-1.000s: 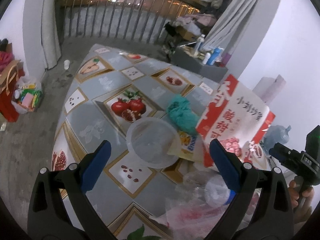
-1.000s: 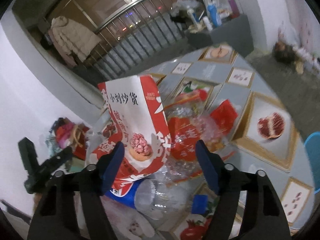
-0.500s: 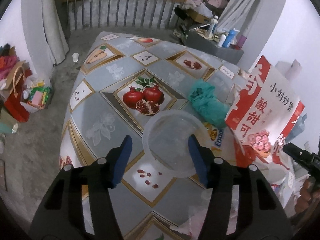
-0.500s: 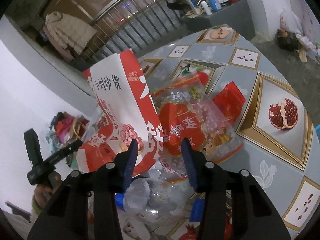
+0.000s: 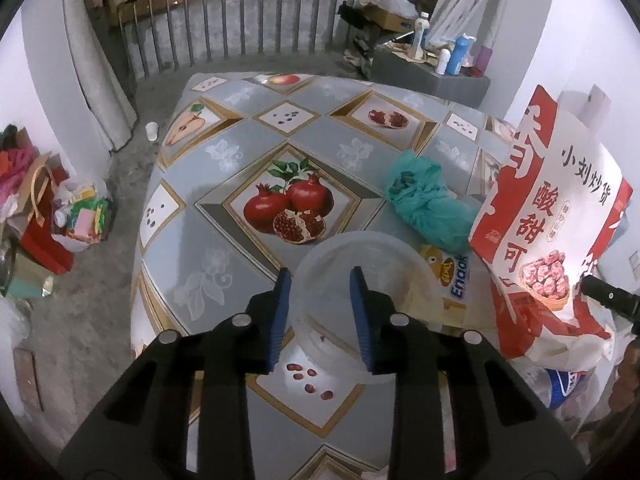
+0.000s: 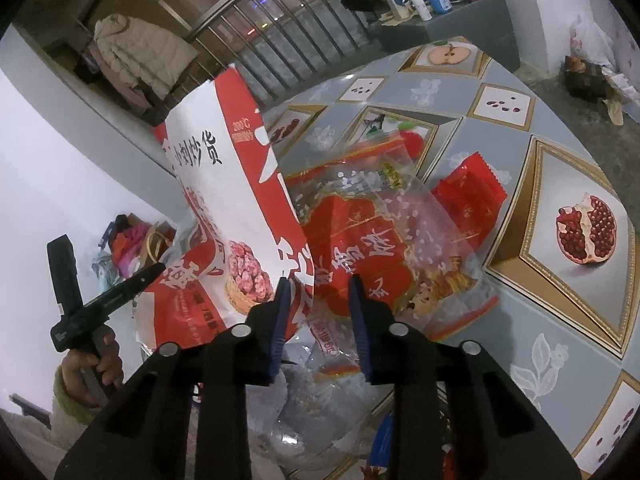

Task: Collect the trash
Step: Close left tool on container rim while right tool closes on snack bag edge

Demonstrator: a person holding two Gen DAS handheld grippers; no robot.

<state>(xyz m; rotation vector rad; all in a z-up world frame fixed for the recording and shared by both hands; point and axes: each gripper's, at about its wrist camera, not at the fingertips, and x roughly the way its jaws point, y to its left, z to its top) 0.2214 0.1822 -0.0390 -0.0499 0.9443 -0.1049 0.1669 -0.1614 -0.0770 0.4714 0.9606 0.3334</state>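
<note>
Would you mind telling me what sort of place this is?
Probably a lived-in home by a balcony: a fruit-print table with snack wrappers, a metal railing, and a coat hung nearby.

We note a bench (image 5: pixel 224 264) under a grey cloth printed with pomegranates, apple halves and seeds. Far behind it runs a metal railing (image 5: pixel 248 20). At far right a low grey cabinet (image 5: pixel 440 76) carries bottles, one blue (image 5: pixel 456 54) beside a white one (image 5: pixel 418 38). On the floor at left: a small white cup (image 5: pixel 151 132) near a pale curtain (image 5: pixel 100 72), and nearer us a red paper bag (image 5: pixel 44 236) beside a bag of colourful clutter (image 5: pixel 86 220). A beige padded coat (image 6: pixel 140 56) hangs at the railing.
</note>
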